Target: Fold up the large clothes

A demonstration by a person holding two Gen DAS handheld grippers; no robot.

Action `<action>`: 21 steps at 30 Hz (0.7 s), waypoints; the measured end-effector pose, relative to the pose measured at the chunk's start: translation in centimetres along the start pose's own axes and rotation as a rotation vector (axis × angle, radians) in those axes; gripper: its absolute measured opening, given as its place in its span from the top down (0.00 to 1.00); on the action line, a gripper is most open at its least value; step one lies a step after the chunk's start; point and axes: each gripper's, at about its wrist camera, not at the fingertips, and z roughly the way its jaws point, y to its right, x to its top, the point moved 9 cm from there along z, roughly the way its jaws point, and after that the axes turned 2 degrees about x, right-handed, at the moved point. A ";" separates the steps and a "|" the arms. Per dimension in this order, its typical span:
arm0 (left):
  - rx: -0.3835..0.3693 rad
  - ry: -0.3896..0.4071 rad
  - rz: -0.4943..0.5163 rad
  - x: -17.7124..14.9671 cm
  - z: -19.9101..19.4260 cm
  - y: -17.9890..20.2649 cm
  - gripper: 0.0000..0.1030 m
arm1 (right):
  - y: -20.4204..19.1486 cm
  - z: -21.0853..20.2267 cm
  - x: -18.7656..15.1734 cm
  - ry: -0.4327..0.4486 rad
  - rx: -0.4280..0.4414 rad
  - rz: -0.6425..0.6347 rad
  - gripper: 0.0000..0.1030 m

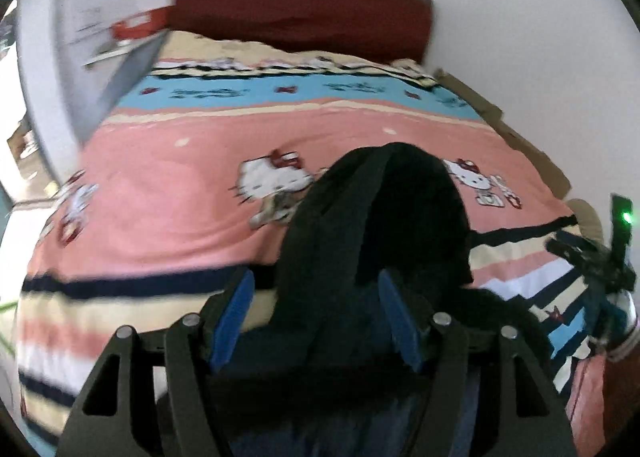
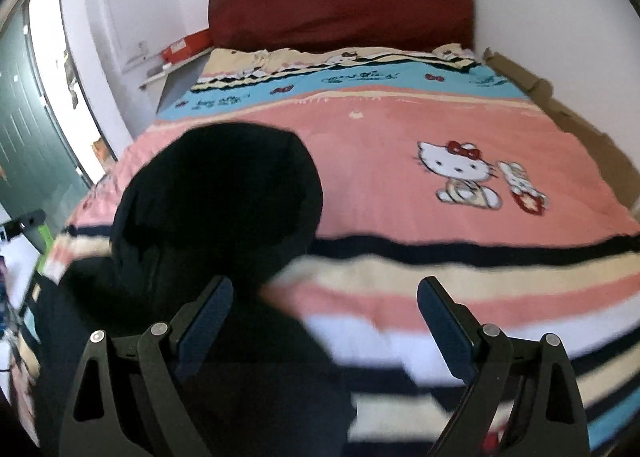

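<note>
Draping over the near end of the bed, a dark hooded garment (image 1: pixel 400 217) rises in a bunched hump straight ahead of the left claw (image 1: pixel 316 317); its cloth fills the gap between the blue pads, though blur leaves it unclear whether they pinch it. The right claw (image 2: pixel 324 321) stands wide with nothing between its pads, the garment's hood (image 2: pixel 216 193) ahead and to its left. Beyond both lies the striped cartoon-cat bedspread (image 2: pixel 380 137), then the red headboard (image 2: pixel 340 5). No flat fold shows, so folding looks barely begun: spreading, sleeves and halving all seem left to do.
</note>
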 end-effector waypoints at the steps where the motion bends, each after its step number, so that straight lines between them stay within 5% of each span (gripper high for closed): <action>1: -0.021 -0.010 0.012 1.1 1.5 0.6 0.39 | 0.2 1.2 1.2 0.004 0.015 0.007 0.10; 13: -0.136 -0.123 0.093 5.3 15.1 4.0 0.39 | -0.6 15.4 7.3 -0.046 0.208 0.052 0.09; 21: -0.183 -0.189 -0.107 4.5 21.9 0.4 0.39 | -1.4 22.7 7.2 -0.146 0.299 0.145 0.09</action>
